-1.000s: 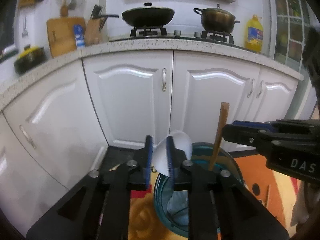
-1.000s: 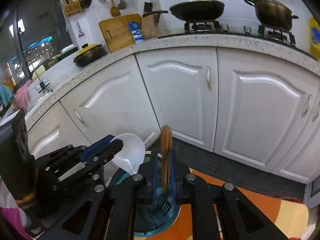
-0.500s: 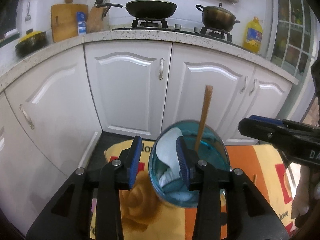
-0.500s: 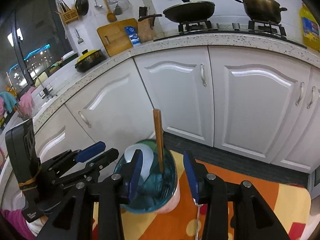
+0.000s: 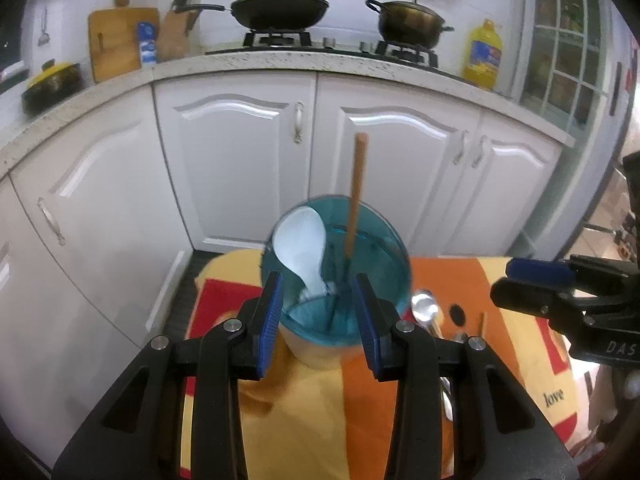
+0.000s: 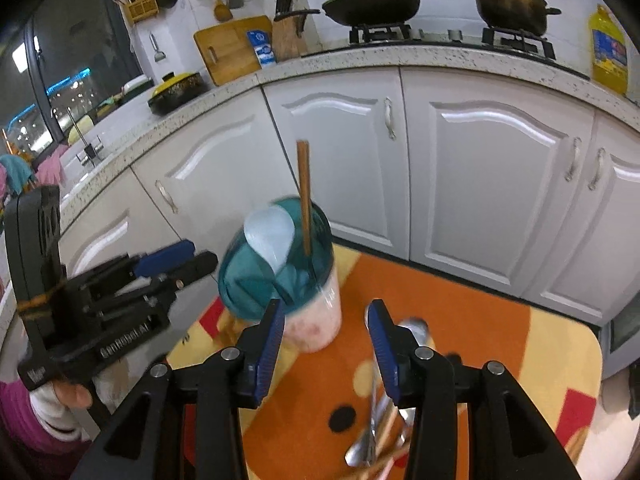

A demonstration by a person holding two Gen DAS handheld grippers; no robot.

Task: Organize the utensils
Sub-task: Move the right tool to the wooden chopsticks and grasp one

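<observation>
A teal utensil cup (image 5: 362, 248) (image 6: 276, 276) stands on an orange and yellow cloth (image 5: 312, 420). In it stand a white spoon (image 5: 302, 246) (image 6: 268, 238) and a wooden-handled utensil (image 5: 356, 192) (image 6: 305, 196). My left gripper (image 5: 320, 324) is open and empty just in front of the cup. My right gripper (image 6: 326, 344) is open and empty, in front of and right of the cup. Metal spoons (image 6: 374, 420) (image 5: 426, 308) lie on the cloth right of the cup.
White kitchen cabinets (image 5: 240, 168) and a speckled countertop (image 5: 280, 60) stand behind, with a wok (image 5: 280, 10), a pot (image 5: 410, 20), a cutting board (image 5: 114, 42) and a yellow oil bottle (image 5: 482, 54). The cloth's far edge is close behind the cup.
Both grippers opened and let go, the left of the white spoon and the right of the wooden-handled utensil, which now stand in the cup. Both grippers drew back from the cup.
</observation>
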